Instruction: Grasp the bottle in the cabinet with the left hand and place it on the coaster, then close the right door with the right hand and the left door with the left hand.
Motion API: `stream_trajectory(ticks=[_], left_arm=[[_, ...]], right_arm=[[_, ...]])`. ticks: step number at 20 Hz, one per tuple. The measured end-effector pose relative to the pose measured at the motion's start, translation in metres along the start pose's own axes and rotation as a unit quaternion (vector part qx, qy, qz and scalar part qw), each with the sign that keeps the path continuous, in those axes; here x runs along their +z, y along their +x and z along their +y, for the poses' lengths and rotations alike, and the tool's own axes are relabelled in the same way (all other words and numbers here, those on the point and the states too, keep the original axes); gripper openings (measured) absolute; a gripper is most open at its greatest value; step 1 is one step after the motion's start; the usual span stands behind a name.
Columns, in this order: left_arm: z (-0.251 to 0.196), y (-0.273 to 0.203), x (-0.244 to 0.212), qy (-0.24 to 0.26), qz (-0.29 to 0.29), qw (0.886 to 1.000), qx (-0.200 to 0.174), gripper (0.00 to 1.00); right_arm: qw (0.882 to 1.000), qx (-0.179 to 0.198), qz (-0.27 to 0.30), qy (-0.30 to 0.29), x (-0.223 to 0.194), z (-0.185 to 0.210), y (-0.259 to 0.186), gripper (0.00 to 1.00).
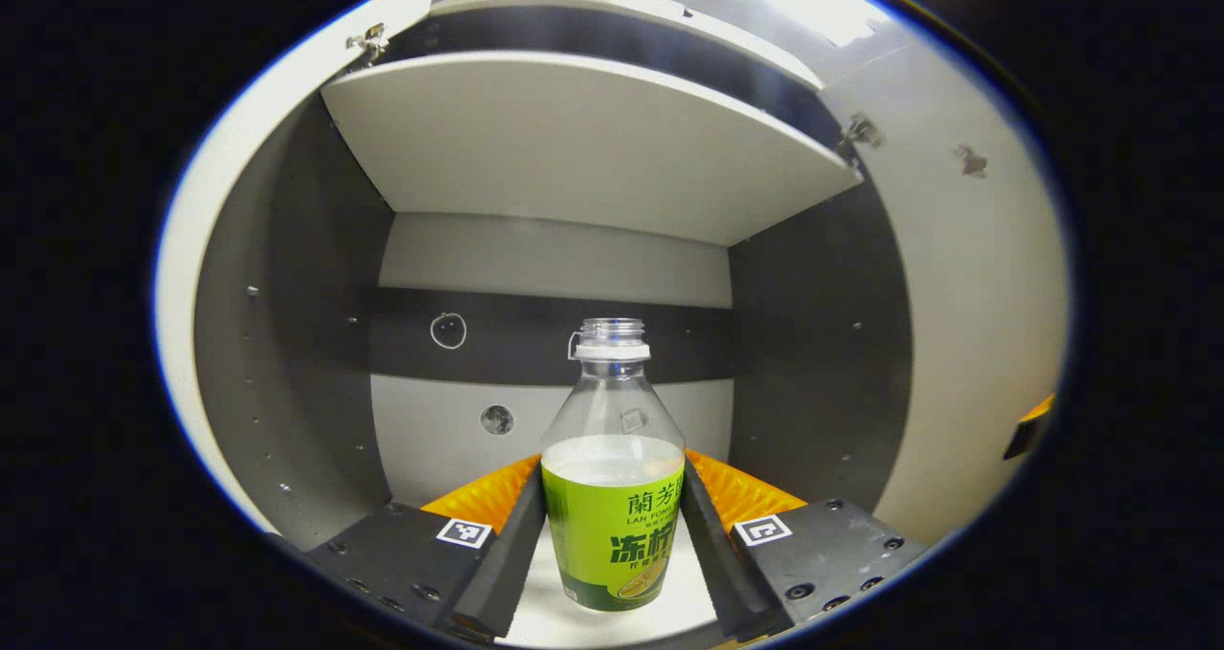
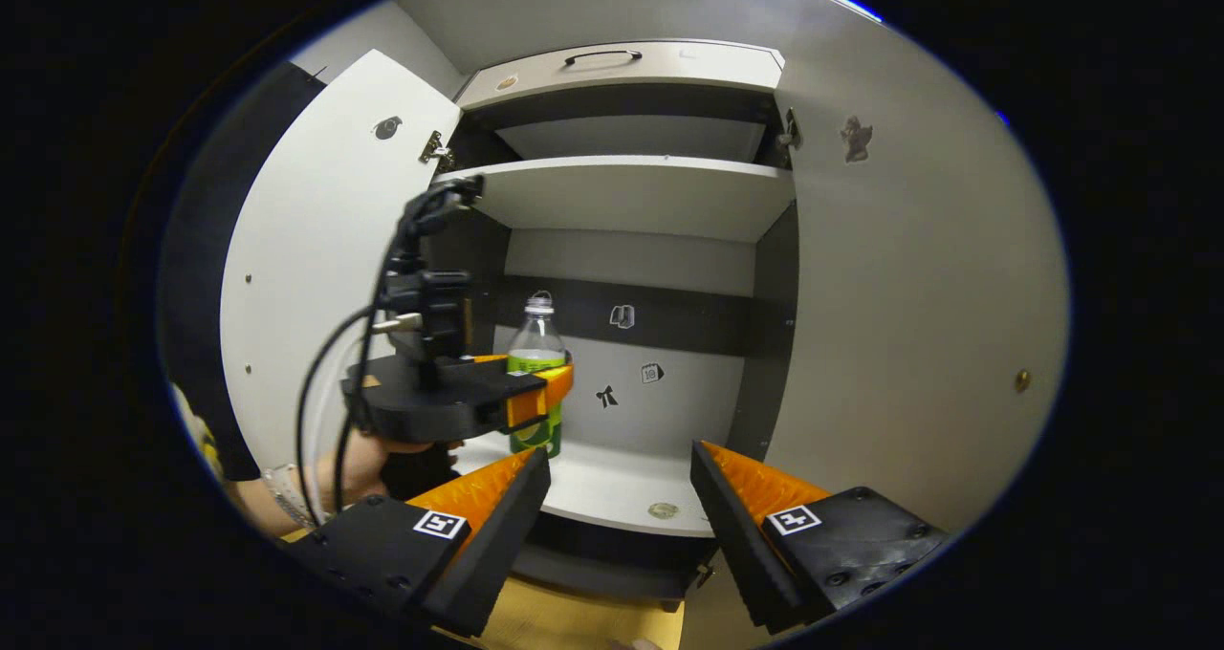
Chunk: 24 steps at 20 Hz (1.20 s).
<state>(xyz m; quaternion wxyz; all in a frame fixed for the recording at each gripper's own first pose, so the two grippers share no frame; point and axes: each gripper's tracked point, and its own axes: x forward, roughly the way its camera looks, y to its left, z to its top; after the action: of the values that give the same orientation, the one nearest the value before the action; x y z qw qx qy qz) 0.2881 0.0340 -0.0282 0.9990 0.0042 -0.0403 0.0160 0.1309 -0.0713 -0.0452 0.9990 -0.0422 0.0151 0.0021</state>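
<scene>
both ribbed fingers (image 1: 497, 497) pinch clear bottle (image 1: 612, 497).

Grey back wall (image 2: 669, 411) w/ dark band across mid. Pale shelf (image 2: 622, 196) above. Tan floor (image 2: 564, 621) below.

Left gripper (image 2: 550, 392) clasps bottle (image 2: 536, 349) inside cabinet (image 2: 622, 497).

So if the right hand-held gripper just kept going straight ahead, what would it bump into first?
Probably the cabinet's lower shelf, then the back wall behind it. The right hand-held gripper is open, aimed at bare shelf right of the bottle, which the left hand-held gripper is at. Depth is hard to judge.
</scene>
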Motion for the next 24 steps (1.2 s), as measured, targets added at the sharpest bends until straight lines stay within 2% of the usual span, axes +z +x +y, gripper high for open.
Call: stream_trajectory(ticks=[3, 5, 7, 11, 14, 17, 21, 24], left_arm=[[-0.005, -0.057, 0.004, 0.015, 0.005, 1.0, -0.001, 0.77], [-0.018, -0.094, 0.002, 0.003, 0.007, 1.0, -0.017, 0.77], [-0.034, -0.132, -0.013, -0.016, 0.025, 0.999, -0.037, 0.78], [-0.052, -0.209, -0.057, -0.04, 0.047, 0.997, -0.042, 0.77], [-0.068, -0.26, -0.099, -0.052, 0.061, 0.996, -0.033, 0.77], [-0.085, -0.294, -0.134, -0.028, 0.053, 0.998, -0.018, 0.77], [-0.109, -0.313, -0.177, -0.014, 0.045, 0.999, -0.005, 0.77], [-0.107, -0.321, -0.223, -0.024, 0.065, 0.997, 0.022, 0.78]], right_arm=[[1.0, -0.026, 0.001, -0.006, 0.001, -0.004, -0.021, 0.98], [0.999, -0.047, 0.0, -0.014, 0.005, -0.007, -0.038, 0.98], [0.997, -0.069, 0.001, -0.025, 0.005, -0.007, -0.059, 0.98], [0.993, -0.11, -0.006, -0.042, 0.01, -0.006, -0.101, 0.98], [0.994, -0.106, -0.013, -0.035, 0.01, 0.002, -0.119, 0.98], [0.995, -0.098, -0.02, -0.028, 0.0, -0.003, -0.122, 0.98], [0.995, -0.098, 0.007, -0.005, -0.042, -0.022, -0.122, 0.98], [0.995, -0.094, 0.018, 0.0, -0.07, -0.029, -0.128, 0.98]])
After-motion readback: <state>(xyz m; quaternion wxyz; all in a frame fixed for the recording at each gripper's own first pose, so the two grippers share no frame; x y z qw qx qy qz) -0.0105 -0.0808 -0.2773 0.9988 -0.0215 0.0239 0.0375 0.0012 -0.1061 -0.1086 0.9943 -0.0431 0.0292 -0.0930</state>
